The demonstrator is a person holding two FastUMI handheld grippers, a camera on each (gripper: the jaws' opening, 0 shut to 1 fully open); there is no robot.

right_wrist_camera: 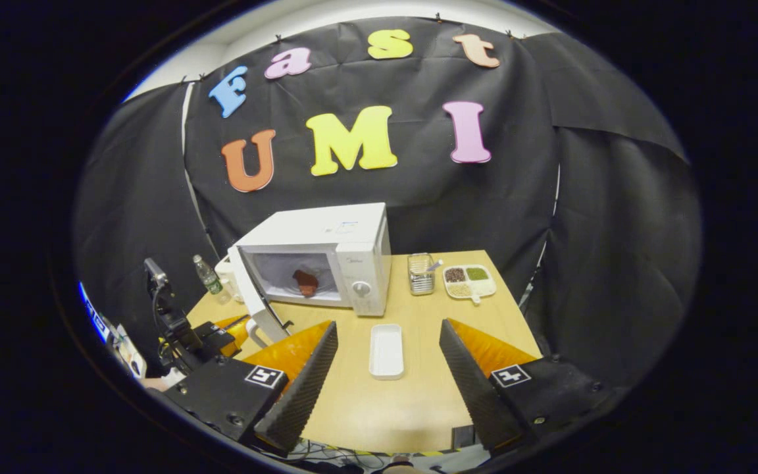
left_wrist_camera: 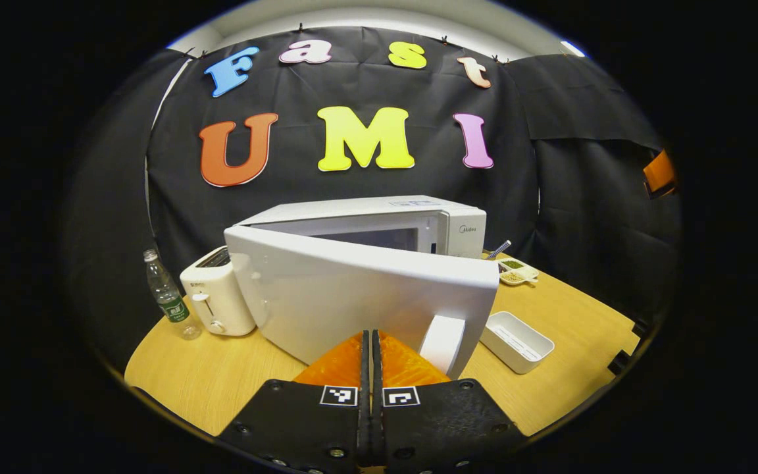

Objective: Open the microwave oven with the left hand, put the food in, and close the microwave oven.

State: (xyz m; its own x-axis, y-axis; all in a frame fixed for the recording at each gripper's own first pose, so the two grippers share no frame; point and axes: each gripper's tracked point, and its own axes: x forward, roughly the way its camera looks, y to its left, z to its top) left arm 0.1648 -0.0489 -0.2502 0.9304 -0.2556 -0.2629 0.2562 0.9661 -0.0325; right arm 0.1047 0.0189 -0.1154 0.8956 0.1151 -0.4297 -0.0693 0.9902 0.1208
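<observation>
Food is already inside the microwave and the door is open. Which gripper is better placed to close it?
Left. The left gripper, fingers together, sits right at the open door beside its handle. The right gripper hangs open, farther back over the table.

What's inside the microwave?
Through the open door, the right gripper view shows the microwave with one reddish-brown piece of food on its floor. The inner corner behind the door is hidden, so I can't tell about that part.
</observation>
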